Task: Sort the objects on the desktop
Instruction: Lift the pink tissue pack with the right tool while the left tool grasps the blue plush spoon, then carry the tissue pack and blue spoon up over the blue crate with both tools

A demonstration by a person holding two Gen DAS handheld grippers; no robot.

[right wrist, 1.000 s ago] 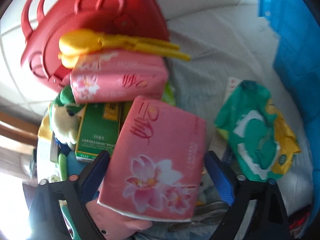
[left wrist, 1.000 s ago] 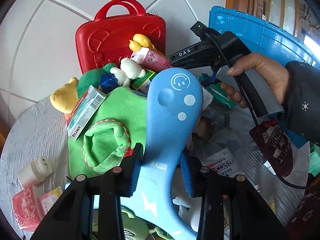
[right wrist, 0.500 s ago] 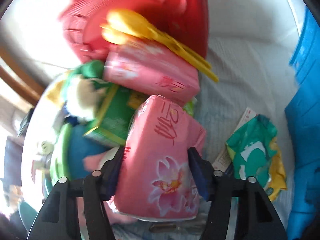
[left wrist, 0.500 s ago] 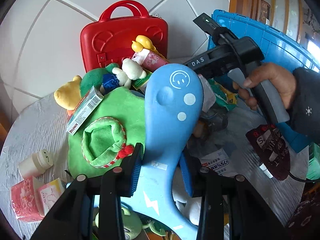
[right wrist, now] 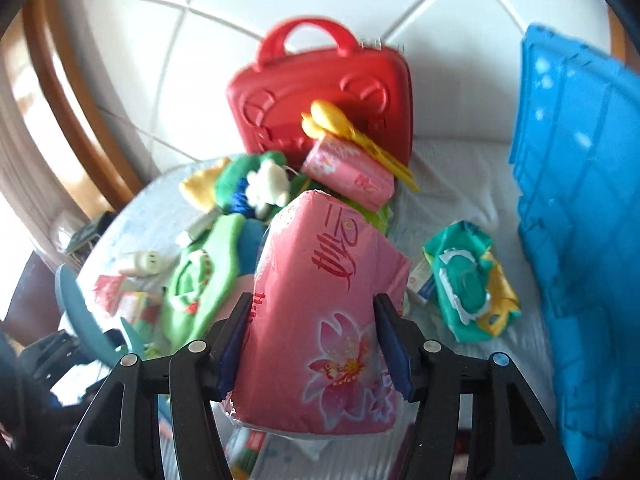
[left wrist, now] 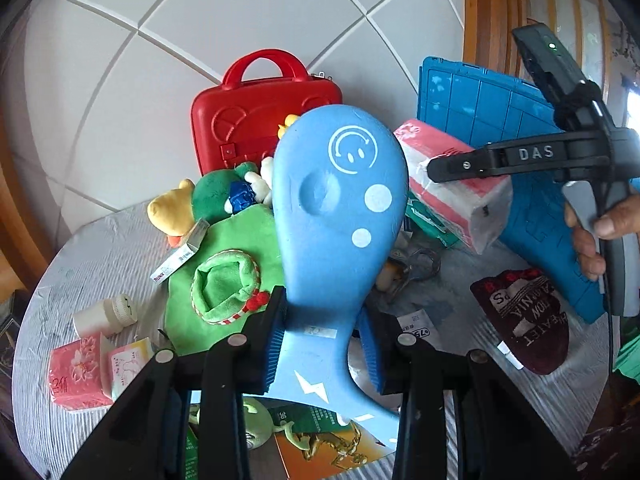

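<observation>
My left gripper (left wrist: 322, 332) is shut on the narrow neck of a blue paddle-shaped toy (left wrist: 340, 200) with a white smiley face, held upright above the cluttered round table (left wrist: 80, 256). My right gripper (right wrist: 316, 344) is shut on a pink tissue pack (right wrist: 328, 280) printed with a flower, its pads pressing both sides. In the left wrist view that pink tissue pack (left wrist: 452, 184) hangs in the air in front of the blue crate (left wrist: 480, 108). A hand (left wrist: 600, 236) holds the right gripper's handle there.
A red carry case (right wrist: 320, 96) stands at the back against the tiled wall. In front of it lie another pink pack (right wrist: 348, 172), a yellow clip (right wrist: 348, 132), plush toys (left wrist: 212, 200) and a green cloth (left wrist: 224, 248). A green wipes pack (right wrist: 468, 280), white bottle (left wrist: 106, 314) and dark pouch (left wrist: 524, 320) lie around.
The right gripper's jaws closed on the pink tissue pack and lifted it off the pile, rolling level. The left gripper rose a little with the blue toy.
</observation>
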